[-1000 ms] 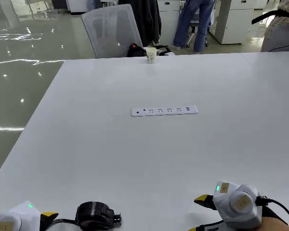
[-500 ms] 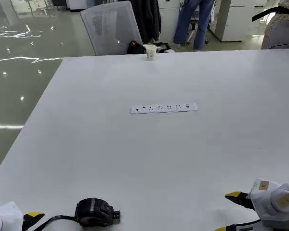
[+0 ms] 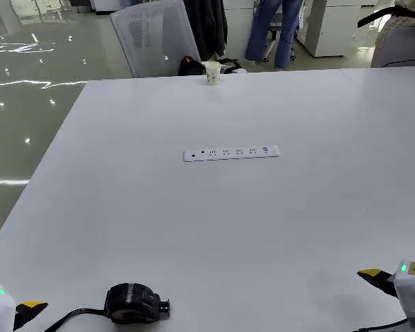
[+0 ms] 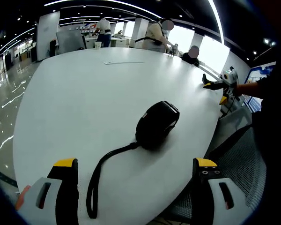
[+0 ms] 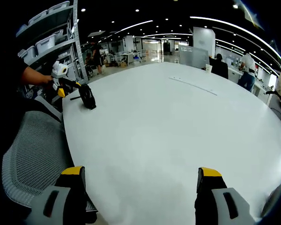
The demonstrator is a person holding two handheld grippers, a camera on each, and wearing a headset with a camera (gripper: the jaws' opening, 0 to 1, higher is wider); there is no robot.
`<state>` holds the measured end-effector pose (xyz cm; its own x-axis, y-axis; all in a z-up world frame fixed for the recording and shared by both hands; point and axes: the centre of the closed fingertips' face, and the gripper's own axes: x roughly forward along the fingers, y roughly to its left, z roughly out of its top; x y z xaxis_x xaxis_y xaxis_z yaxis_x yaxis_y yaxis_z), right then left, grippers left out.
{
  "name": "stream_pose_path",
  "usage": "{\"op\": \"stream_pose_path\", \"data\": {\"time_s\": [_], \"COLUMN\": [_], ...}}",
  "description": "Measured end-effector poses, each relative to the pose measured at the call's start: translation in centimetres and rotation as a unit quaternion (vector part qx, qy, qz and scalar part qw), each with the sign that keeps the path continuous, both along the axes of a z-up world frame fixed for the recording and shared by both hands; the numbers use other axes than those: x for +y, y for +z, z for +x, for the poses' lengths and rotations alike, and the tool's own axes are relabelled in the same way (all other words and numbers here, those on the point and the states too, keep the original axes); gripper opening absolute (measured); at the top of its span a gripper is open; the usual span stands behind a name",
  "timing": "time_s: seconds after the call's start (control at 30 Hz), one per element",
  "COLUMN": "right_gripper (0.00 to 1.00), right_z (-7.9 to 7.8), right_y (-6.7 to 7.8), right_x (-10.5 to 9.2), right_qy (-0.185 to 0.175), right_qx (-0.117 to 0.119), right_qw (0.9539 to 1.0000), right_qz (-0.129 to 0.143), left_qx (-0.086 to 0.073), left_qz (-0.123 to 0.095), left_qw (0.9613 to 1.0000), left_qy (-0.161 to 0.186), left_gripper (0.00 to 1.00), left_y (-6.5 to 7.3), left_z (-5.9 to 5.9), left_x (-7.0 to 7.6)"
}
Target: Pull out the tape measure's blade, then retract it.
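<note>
- fingers (image 4: 64, 185) of the left gripper (image 4: 135, 164) stand spread wide, pinching nothing.
- the tape measure (image 4: 157, 124), a black case, lies on the white surface (image 3: 263, 221) near its front edge on the left, just ahead of those fingers and apart from them.
- its black wrist strap (image 4: 96, 180) trails back from the case toward the left gripper, looping on the surface between the two fingers (it touches neither).
- the blade is not yet drawn out; a small tab shows at the case's right end in the head view.
- the right gripper (image 5: 141, 172) hangs at the surface's near right edge, well apart from the tape measure, its fingers spread and holding nothing.
- a white power strip (image 3: 232, 153) lies across the middle of the surface.
- a paper cup (image 3: 212, 72) stands upright at the far edge, with a grey mesh chair (image 3: 155, 38) just behind it.
</note>
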<state>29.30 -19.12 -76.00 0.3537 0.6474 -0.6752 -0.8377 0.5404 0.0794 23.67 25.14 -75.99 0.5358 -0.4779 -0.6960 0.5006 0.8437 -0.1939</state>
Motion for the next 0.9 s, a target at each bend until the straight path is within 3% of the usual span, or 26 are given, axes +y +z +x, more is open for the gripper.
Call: {"op": "stream_pose_path", "data": {"time_s": [0.1,0.37,0.43,0.47,0.53,0.67,0.9], "right_gripper": [0.99,0.99,0.99,0.99,0.99,0.99,0.99], "right_z": [-0.2,-0.4,-0.4,-0.4,-0.4,-0.3,-0.4], "right_y": [0.0,-0.6,-0.5,-0.6,-0.5,-0.5,-0.5], "right_x": [0.1,0.0,0.0,0.0,0.0,-0.2,-0.5], "right_qy": [0.005,-0.002,-0.005,-0.006,-0.006,-0.008,-0.011], "right_qx": [-0.006,0.006,0.005,0.007,0.007,0.007,0.009], "right_qw": [1.0,1.0,1.0,0.9999,1.0,0.9999,0.9999], "right_qz": [0.003,0.001,0.002,0.004,0.003,0.002,-0.002], "left_qx": [0.0,0.003,0.016,0.01,0.017,0.007,0.003], "left_qz": [0.004,0.007,0.006,0.008,0.003,0.01,0.011], "left_qw": [1.0,0.9999,0.9997,0.9997,0.9996,0.9997,0.9997], "left_qy": [0.0,-0.013,-0.019,-0.02,-0.022,-0.023,-0.022], "left_gripper": [0.99,0.99,0.99,0.99,0.99,0.99,0.99], "left_y": [-0.1,-0.1,-0.3,-0.3,-0.2,-0.1,0.0], "left_z": [0.1,0.0,-0.3,-0.2,-0.3,0.2,0.7], "left_x": [0.2,-0.2,-0.3,-0.2,-0.4,-0.2,0.0]}}
